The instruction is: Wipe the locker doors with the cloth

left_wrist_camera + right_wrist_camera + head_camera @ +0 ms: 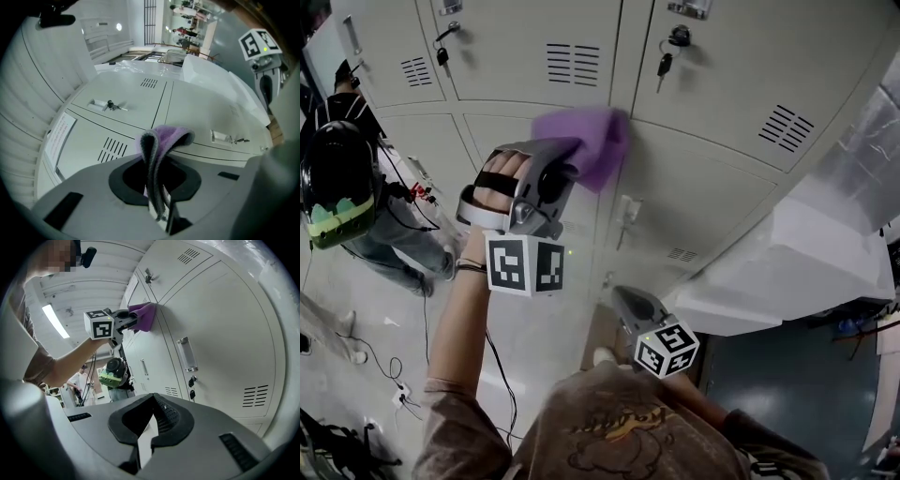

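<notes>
A person stands at a bank of grey locker doors (712, 187) with the left tongs (567, 159) raised and clamped on a folded purple cloth (592, 142). The cloth sticks out past the tips and appears pressed against the metal at the vertical seam between two doors, just below the upper row of lockers. Seen from the left gripper view, the cloth (161, 140) runs lengthwise straight out of the pinch and curls over at its far end, its folded edge pointing at the door ahead. The right tongs (625, 300) hang low, well below the cloth and near the person's body, pressed together on nothing. The left hand is plainly the nearer to the work. Any wiping stroke looks likely to run along the door face from that seam, with the door to the right largely unswept.
</notes>
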`<state>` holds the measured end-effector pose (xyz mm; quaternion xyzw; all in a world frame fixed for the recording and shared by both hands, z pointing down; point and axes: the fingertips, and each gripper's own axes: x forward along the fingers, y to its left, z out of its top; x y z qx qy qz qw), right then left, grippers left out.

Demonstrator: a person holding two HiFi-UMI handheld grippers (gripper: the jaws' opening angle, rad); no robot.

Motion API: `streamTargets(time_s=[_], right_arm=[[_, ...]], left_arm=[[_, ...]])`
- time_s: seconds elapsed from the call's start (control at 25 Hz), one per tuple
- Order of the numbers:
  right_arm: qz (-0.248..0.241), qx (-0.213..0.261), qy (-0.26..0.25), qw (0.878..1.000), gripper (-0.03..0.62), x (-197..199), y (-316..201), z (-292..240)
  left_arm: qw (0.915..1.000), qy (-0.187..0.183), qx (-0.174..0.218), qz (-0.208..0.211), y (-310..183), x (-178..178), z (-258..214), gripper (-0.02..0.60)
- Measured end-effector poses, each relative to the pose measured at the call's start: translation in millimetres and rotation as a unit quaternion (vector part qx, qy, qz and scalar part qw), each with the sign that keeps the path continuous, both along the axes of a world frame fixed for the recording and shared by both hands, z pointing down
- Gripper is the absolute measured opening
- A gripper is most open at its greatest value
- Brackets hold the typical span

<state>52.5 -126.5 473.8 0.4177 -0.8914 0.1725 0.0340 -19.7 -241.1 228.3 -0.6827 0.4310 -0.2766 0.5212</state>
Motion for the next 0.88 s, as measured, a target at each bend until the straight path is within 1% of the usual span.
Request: streamTargets(time_s=[0.16, 0.36, 0.64, 0.88], right_arm=[[0.005, -0.003, -0.001, 1.000, -0.003, 5.0, -0.6, 1.0], [0.007, -0.005, -0.001, 1.000, -0.003, 9.2, -0.1, 2.8], [0.011, -0.009, 0.000, 1.000, -0.003, 15.6, 0.2, 5.9], [0.015, -0.012, 0.000, 1.000, -0.003, 21.1, -2.0, 7.8]], left_arm=[[0.9998, 0.004, -0.018, 0.003, -7.6, 4.1, 11.3, 0.044], [0.9992, -0.006, -0.038, -0.004, -17.5, 5.6, 33.8, 0.043], [0.9968, -0.007, -0.079, -0.011, -31.4, 8.5, 79.8, 0.043], [0.9925, -0.010, -0.121, -0.010, -33.9, 13.5, 125.3, 0.043]])
